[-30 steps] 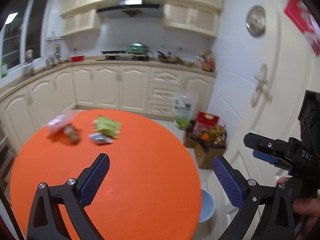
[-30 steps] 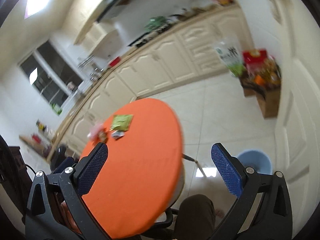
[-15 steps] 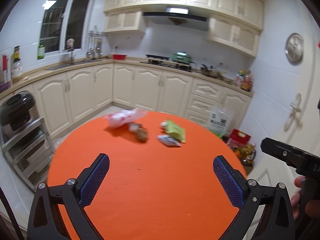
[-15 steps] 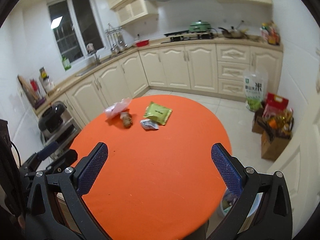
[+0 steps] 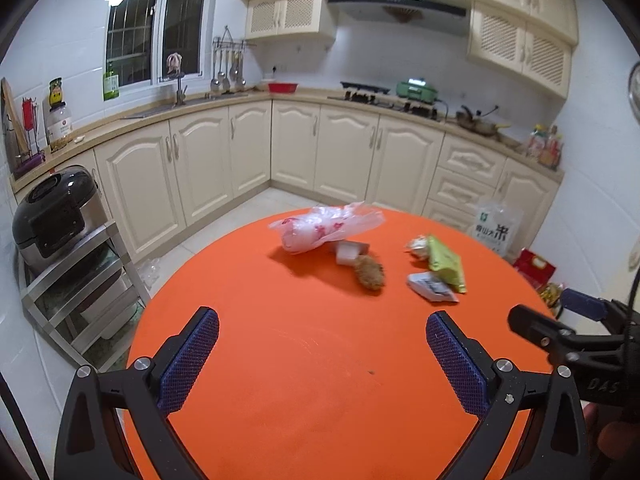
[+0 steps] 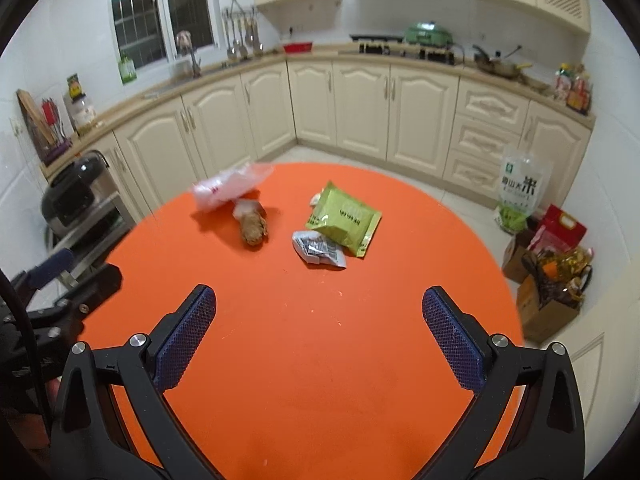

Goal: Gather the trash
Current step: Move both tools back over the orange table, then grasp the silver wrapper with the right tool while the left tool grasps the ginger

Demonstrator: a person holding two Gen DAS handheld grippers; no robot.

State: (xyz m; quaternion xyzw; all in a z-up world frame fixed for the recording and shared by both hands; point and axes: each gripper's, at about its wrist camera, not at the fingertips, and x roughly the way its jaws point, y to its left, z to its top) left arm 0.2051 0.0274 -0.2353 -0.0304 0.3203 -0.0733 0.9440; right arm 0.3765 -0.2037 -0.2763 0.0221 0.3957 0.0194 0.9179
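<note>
Both views swing round since earlier: my left gripper [image 5: 322, 354] and right gripper [image 6: 319, 334] gape empty, green packet [image 6: 344, 219] now at 12 o'clock.

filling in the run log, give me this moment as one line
phase: approach | left gripper: open, empty | right gripper: open, empty | trash: green packet, silver wrapper, plastic bag on orange table

A kitchen with cream wooden cabinets [image 5: 344, 148] under a beige counter. A green pot [image 6: 429, 35] sits on the black stove [image 5: 365, 89]. A black rice cooker [image 5: 54, 212] stands on a steel rack [image 5: 80, 280]. A white rice bag [image 6: 520, 188] and cardboard boxes [image 6: 548, 300] rest on the floor.
</note>
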